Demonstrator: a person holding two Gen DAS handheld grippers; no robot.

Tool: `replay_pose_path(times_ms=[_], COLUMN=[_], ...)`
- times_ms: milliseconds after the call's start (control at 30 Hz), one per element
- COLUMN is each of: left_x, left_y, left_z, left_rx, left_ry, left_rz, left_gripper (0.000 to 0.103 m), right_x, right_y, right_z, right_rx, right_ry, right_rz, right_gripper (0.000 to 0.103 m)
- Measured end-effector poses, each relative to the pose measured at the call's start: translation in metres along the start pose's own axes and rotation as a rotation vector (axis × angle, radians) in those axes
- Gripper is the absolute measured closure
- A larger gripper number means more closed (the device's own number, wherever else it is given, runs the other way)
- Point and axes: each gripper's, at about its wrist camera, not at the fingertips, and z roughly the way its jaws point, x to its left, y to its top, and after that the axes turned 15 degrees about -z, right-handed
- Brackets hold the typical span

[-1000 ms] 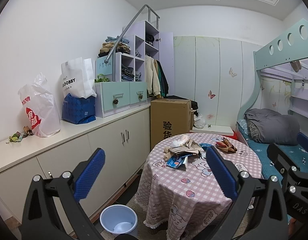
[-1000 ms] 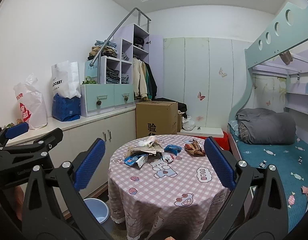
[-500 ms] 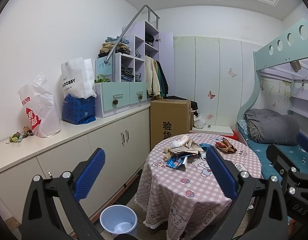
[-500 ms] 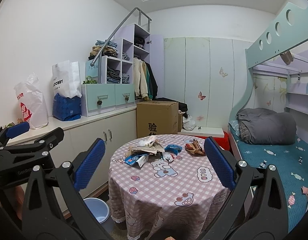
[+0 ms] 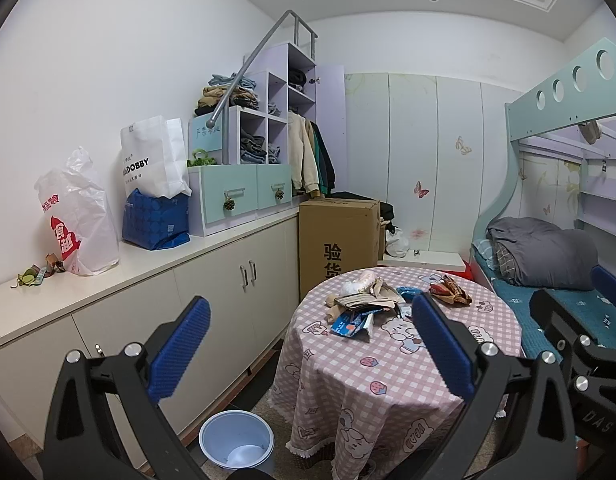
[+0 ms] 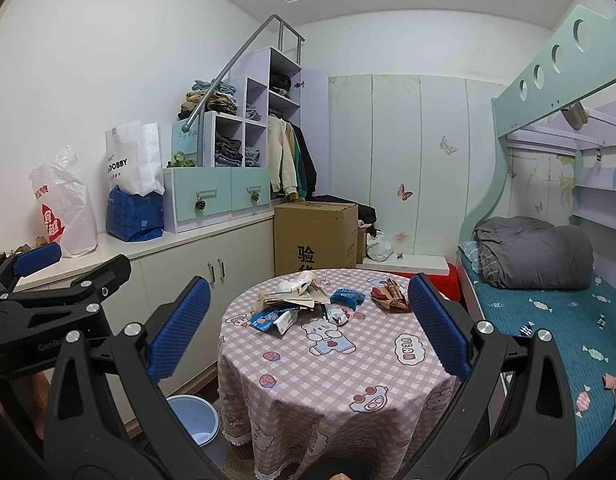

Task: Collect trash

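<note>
Pink-checked cloth covers the round table [image 6: 348, 364], with crumpled wrappers [image 6: 291, 304] heaped on it. Both the left gripper [image 5: 308, 344] and right gripper [image 6: 308, 332] hang spread wide, empty, well short of it.

White paper bag [image 5: 153, 158]: "DOBBY". Cardboard box [image 5: 338, 240]: "验货". Tablecloth [image 6: 404, 346]: "BEAR". Right gripper [image 5: 596, 420]: "DAS".

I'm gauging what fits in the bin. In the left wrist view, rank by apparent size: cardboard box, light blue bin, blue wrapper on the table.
1. cardboard box
2. light blue bin, though it is nearer the camera
3. blue wrapper
</note>
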Motion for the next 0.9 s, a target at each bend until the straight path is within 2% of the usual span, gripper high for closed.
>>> replay_pose_path(times_ms=[900], left_x=[-0.0058], left_y=[-0.0042], left_z=[0.0015], left_rx=[0.008], left_ry=[-0.003], left_rz=[0.005], left_gripper=[0.004], right_x=[0.0010], right_y=[-0.0035], right_z=[0.0001], right_rx=[0.004], right_ry=[0.007], right_rz=[0.002], right_gripper=[0.006])
